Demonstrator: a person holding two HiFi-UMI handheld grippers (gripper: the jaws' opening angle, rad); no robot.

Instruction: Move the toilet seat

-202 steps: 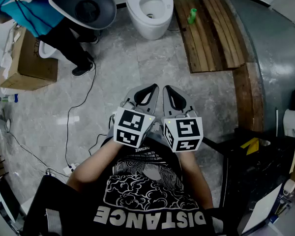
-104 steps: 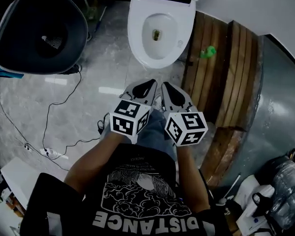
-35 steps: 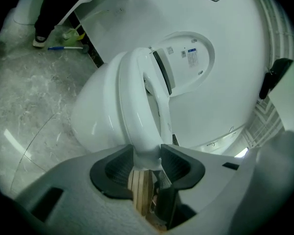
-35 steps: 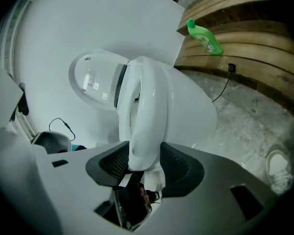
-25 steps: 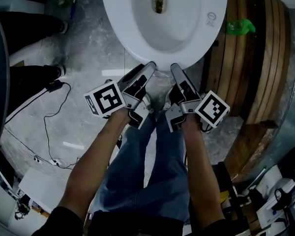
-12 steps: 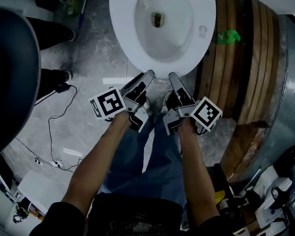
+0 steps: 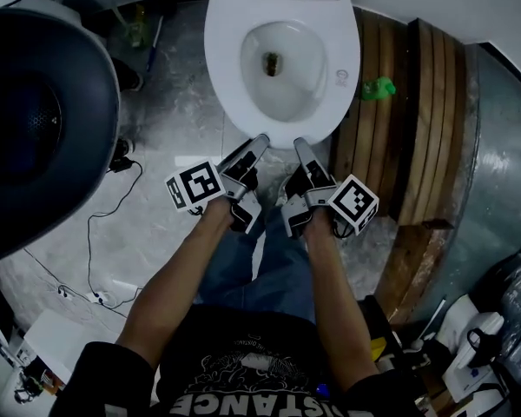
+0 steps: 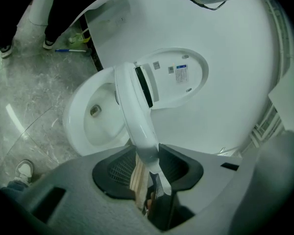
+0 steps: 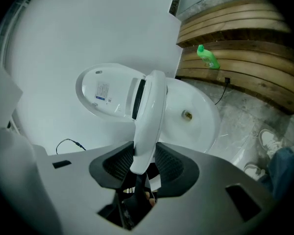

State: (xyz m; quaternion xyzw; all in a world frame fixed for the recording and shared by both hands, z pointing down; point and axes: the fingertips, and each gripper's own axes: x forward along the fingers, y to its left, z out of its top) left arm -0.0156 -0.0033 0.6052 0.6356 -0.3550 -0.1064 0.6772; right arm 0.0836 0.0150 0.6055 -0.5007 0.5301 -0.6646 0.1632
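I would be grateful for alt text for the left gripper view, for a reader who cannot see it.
The fingers of the left gripper clamp the front edge of a white toilet seat, raised partway off the bowl. Behind it the lid stands open against a white wall; marbled floor and a shoe show at left.

We count one toilet bowl (image 8: 85, 131), one toilet seat (image 8: 135, 112), one green bottle (image 7: 379, 88), and two grippers: left gripper (image 7: 260, 140), right gripper (image 7: 299, 144).

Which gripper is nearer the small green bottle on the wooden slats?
Right. The right gripper is below-left of the green bottle; the left gripper sits farther to the left.
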